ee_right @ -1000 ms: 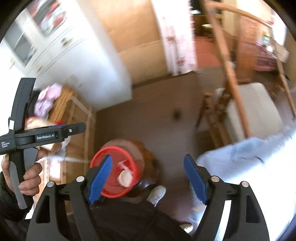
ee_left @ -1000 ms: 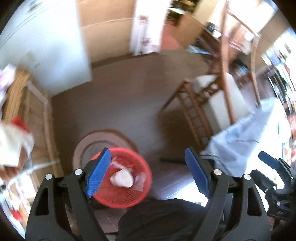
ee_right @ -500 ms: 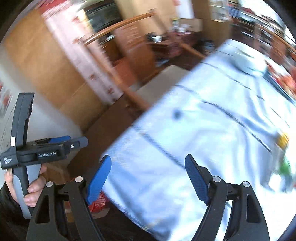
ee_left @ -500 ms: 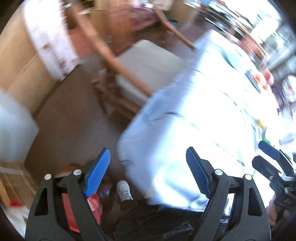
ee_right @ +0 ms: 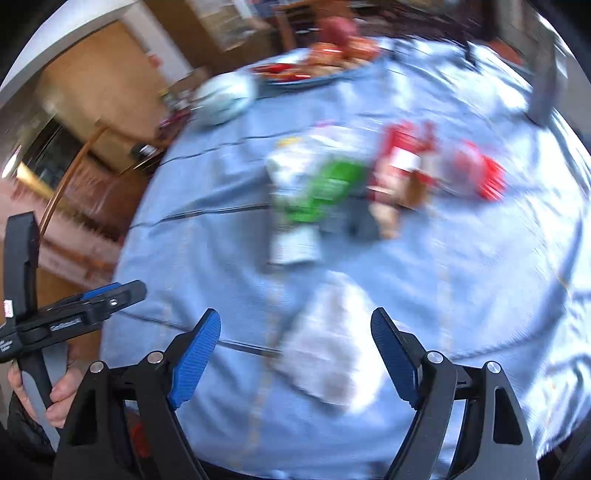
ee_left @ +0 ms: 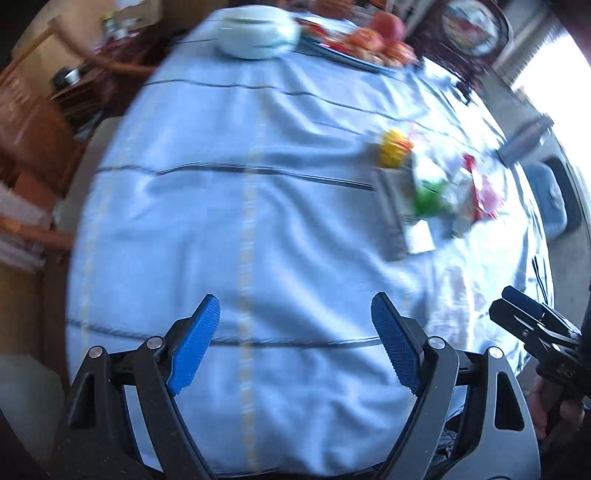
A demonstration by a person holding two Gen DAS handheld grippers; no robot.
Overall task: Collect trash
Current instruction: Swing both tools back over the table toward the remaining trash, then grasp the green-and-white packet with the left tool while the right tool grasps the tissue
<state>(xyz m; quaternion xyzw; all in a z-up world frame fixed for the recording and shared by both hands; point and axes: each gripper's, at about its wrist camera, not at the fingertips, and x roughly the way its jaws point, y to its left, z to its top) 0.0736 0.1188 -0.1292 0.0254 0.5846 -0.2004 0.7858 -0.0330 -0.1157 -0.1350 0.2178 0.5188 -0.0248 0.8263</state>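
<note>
Both views are blurred and face a table under a light blue cloth (ee_left: 229, 221). Trash lies on it: a crumpled white napkin (ee_right: 328, 350), a bottle with a green label (ee_right: 314, 195) and yellow cap (ee_left: 393, 147), and red wrappers (ee_right: 476, 170). The bottle and wrappers also show in the left wrist view (ee_left: 428, 195). My right gripper (ee_right: 295, 354) is open and empty, just above the napkin. My left gripper (ee_left: 295, 343) is open and empty over bare cloth near the table's front edge; it also shows at the left of the right wrist view (ee_right: 74, 314).
A white bowl (ee_left: 255, 31) and a plate of fruit (ee_left: 369, 44) stand at the far end of the table. A wooden chair (ee_left: 33, 110) is to the left. A dark bottle (ee_left: 524, 138) stands at the right edge.
Both grippers have swung up from the red basket on the floor and now face the table top. Both stay open and empty.
</note>
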